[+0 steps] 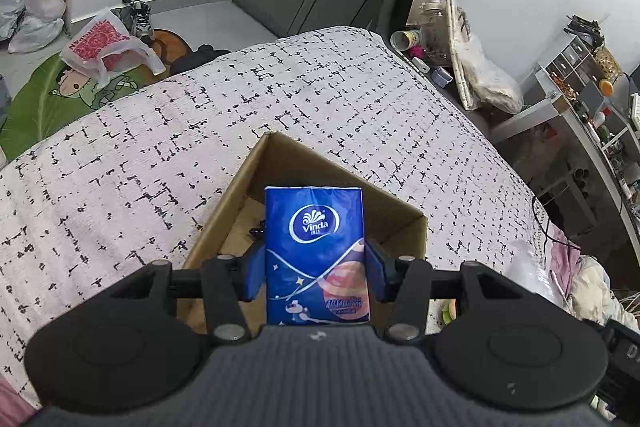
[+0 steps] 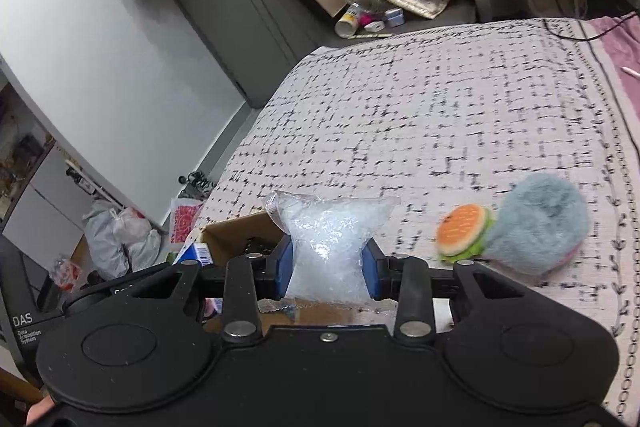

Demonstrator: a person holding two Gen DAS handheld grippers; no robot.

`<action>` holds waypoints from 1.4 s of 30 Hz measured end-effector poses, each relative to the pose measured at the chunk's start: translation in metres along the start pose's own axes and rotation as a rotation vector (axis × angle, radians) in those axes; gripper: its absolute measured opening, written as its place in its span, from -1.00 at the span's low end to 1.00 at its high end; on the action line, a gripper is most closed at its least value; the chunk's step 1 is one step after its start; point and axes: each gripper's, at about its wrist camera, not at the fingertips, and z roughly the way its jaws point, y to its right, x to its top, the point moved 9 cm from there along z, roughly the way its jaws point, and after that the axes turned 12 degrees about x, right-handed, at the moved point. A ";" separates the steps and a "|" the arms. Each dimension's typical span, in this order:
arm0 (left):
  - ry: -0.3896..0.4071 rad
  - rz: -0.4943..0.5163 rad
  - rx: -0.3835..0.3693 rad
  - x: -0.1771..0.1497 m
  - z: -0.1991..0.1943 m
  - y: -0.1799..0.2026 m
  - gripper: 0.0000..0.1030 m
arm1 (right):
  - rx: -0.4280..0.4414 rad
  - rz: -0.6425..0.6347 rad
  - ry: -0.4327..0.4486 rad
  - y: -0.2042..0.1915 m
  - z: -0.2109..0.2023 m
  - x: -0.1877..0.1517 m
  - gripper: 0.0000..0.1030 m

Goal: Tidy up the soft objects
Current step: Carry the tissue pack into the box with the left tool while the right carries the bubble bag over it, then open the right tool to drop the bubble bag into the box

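My left gripper (image 1: 315,273) is shut on a blue Vinda tissue pack (image 1: 315,243) and holds it upright over the open cardboard box (image 1: 240,187) on the bed. My right gripper (image 2: 327,267) is shut on a clear plastic bag of white filling (image 2: 326,247), held just right of the same box (image 2: 228,233). The tissue pack's end (image 2: 196,254) shows at the box's left edge in the right wrist view. A grey plush toy (image 2: 540,227) with a burger-shaped piece (image 2: 464,233) lies on the bed to the right.
The bed has a white cover with black marks (image 1: 280,87). Plastic bags (image 1: 104,47) and a green mat (image 1: 48,95) lie on the floor beyond it. A cluttered desk (image 1: 580,115) stands at the right. A pink blanket (image 2: 616,39) and a cable lie at the bed's right.
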 end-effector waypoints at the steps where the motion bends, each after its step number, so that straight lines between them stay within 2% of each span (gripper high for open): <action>1: -0.004 -0.001 -0.003 0.000 0.000 0.000 -0.03 | 0.001 -0.002 -0.003 -0.003 0.003 -0.001 -0.32; 3: -0.006 0.000 -0.013 0.001 0.000 -0.002 -0.01 | 0.004 -0.009 -0.009 -0.009 0.009 -0.001 -0.32; 7: 0.005 -0.018 -0.029 0.006 -0.001 -0.005 0.27 | 0.015 -0.020 -0.028 -0.020 0.022 -0.003 -0.32; 9: 0.023 -0.035 -0.044 0.009 -0.005 -0.007 0.31 | 0.017 -0.025 -0.035 -0.024 0.027 -0.004 -0.32; 17: 0.026 -0.040 -0.041 0.012 -0.005 -0.013 0.32 | 0.025 -0.044 -0.060 -0.041 0.042 -0.007 -0.31; 22: 0.029 -0.040 0.007 0.011 -0.001 -0.022 0.32 | 0.041 0.012 -0.074 -0.037 0.045 -0.011 -0.12; 35: 0.048 0.052 0.055 0.002 -0.008 -0.004 0.32 | -0.020 0.003 -0.009 0.009 -0.016 -0.004 0.13; 39: 0.095 0.114 0.111 0.000 -0.015 0.004 0.52 | -0.030 -0.001 0.005 0.021 -0.034 -0.002 0.24; 42: 0.102 0.136 0.103 -0.003 -0.022 0.014 0.55 | -0.033 -0.021 0.009 0.027 -0.047 0.000 0.50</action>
